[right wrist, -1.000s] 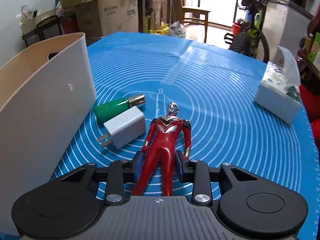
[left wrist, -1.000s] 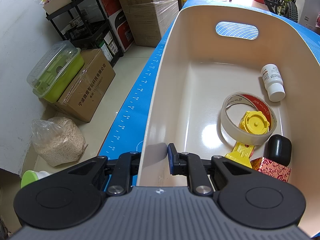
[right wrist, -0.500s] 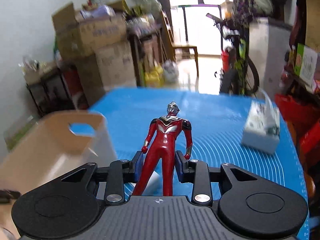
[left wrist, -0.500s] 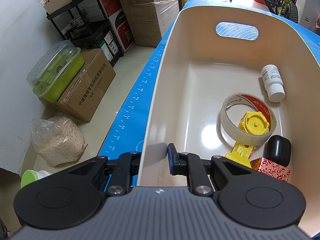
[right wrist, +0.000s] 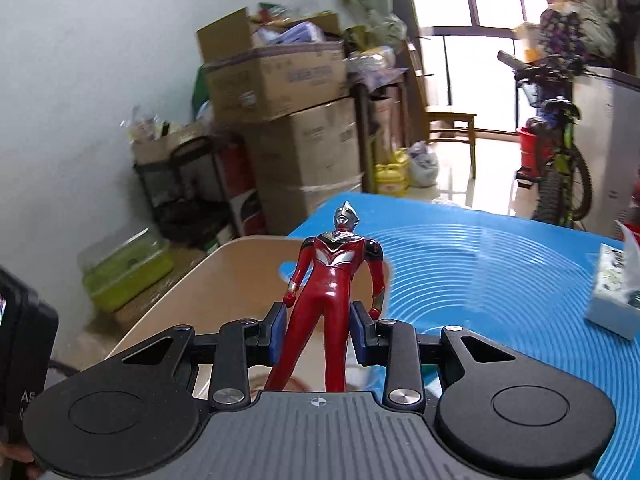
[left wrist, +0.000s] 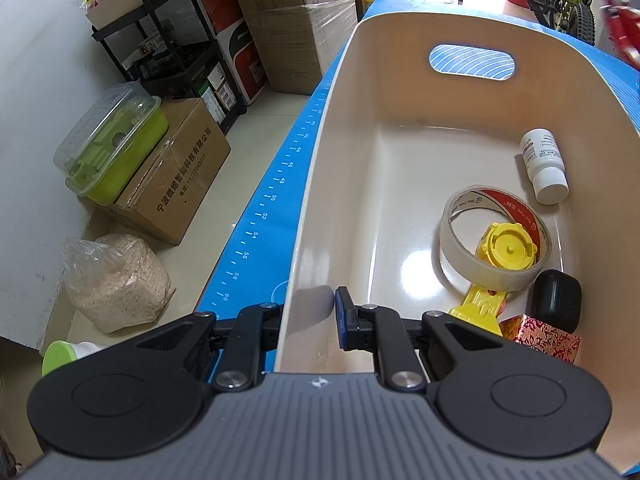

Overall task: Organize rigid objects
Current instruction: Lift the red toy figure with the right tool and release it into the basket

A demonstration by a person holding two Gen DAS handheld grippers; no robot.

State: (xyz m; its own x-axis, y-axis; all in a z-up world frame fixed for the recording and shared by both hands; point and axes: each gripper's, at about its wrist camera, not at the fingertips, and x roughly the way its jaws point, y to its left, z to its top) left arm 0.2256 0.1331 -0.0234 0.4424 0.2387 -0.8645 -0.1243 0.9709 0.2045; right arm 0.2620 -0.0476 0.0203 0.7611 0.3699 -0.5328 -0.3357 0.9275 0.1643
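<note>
My right gripper [right wrist: 318, 332] is shut on the legs of a red Ultraman figure [right wrist: 332, 280] and holds it upright in the air above the cream bin [right wrist: 224, 280]. The figure also shows blurred at the top right of the left wrist view [left wrist: 620, 28]. My left gripper [left wrist: 308, 320] is shut on the near left wall of the cream bin [left wrist: 320, 208]. Inside the bin lie a tape roll [left wrist: 464, 240], a yellow plastic tool [left wrist: 504, 252], a white bottle [left wrist: 544, 172], a black case [left wrist: 558, 300] and a red patterned box [left wrist: 540, 338].
The bin stands on a blue mat [right wrist: 500, 280] on the table. A tissue pack [right wrist: 612, 300] lies at the mat's right. Cardboard boxes [left wrist: 176, 176], a green container [left wrist: 112, 148] and a bag of grain [left wrist: 116, 280] sit on the floor to the left.
My right gripper has lifted the red figure off the mat and swung it left, over the bin. The left gripper and the bin have not moved.
</note>
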